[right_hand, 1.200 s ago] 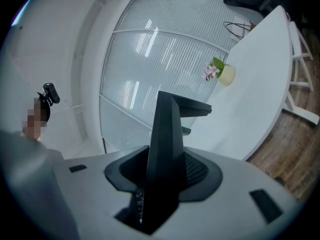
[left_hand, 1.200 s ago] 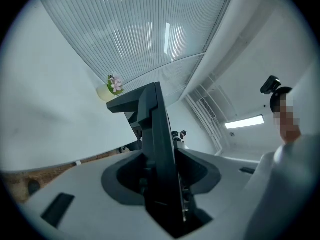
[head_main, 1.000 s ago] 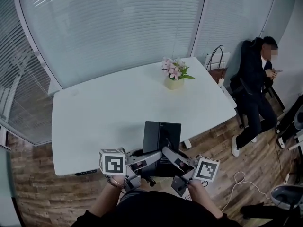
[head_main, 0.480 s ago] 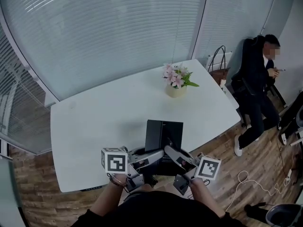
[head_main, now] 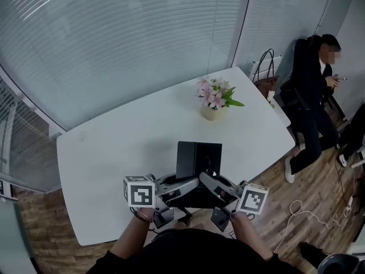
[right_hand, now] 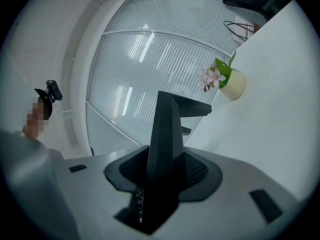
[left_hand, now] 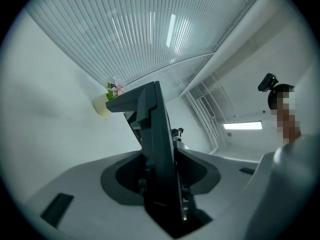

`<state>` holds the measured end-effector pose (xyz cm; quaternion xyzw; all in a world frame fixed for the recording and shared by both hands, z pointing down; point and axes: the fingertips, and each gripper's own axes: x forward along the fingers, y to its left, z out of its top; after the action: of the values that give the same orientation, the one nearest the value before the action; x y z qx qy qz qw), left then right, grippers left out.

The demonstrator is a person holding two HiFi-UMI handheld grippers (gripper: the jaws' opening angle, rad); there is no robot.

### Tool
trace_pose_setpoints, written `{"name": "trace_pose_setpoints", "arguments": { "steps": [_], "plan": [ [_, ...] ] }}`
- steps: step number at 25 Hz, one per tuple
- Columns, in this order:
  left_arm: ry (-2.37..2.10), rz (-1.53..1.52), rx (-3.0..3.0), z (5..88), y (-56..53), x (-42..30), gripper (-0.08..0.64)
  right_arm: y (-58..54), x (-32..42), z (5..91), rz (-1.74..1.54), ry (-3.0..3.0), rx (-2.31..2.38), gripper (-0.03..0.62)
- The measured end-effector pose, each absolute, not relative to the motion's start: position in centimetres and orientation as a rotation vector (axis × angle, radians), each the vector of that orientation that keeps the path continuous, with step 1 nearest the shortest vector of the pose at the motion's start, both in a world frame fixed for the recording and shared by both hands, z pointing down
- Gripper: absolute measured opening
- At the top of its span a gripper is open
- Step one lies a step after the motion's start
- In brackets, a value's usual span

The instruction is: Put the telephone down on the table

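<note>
I am holding a black, flat, slab-shaped telephone (head_main: 198, 160) between two hand-held tongs. The left tongs (head_main: 183, 186) are clenched on its near end from the left. The right tongs (head_main: 210, 182) are clenched on the same end from the right. In each gripper view the telephone stands edge-on between the jaws, pressed from both sides. In the head view it sits over the near edge of the white, rounded desk (head_main: 114, 147); I cannot tell whether it touches the surface. Farther along the desk stands a pale pot of pink flowers (head_main: 215, 108). A person in dark clothes (head_main: 308, 90) sits beyond the desk's right end.
</note>
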<state>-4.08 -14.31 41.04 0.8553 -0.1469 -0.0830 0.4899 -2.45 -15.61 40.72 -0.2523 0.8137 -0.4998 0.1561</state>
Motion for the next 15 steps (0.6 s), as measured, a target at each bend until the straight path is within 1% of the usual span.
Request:
{"name": "trace_pose_setpoints", "arguments": {
  "steps": [5,15],
  "plan": [
    [-0.353,-0.183,2.060,42.3,-16.8,-4.4,0.199,-17.9,-3.0,41.9,-1.470,2.285,-0.711,0.169],
    [-0.326,-0.174,2.048,44.3,-19.9,-2.7,0.199,-21.4,-0.7,44.1,-1.460,2.319,-0.789,0.169]
  ]
}}
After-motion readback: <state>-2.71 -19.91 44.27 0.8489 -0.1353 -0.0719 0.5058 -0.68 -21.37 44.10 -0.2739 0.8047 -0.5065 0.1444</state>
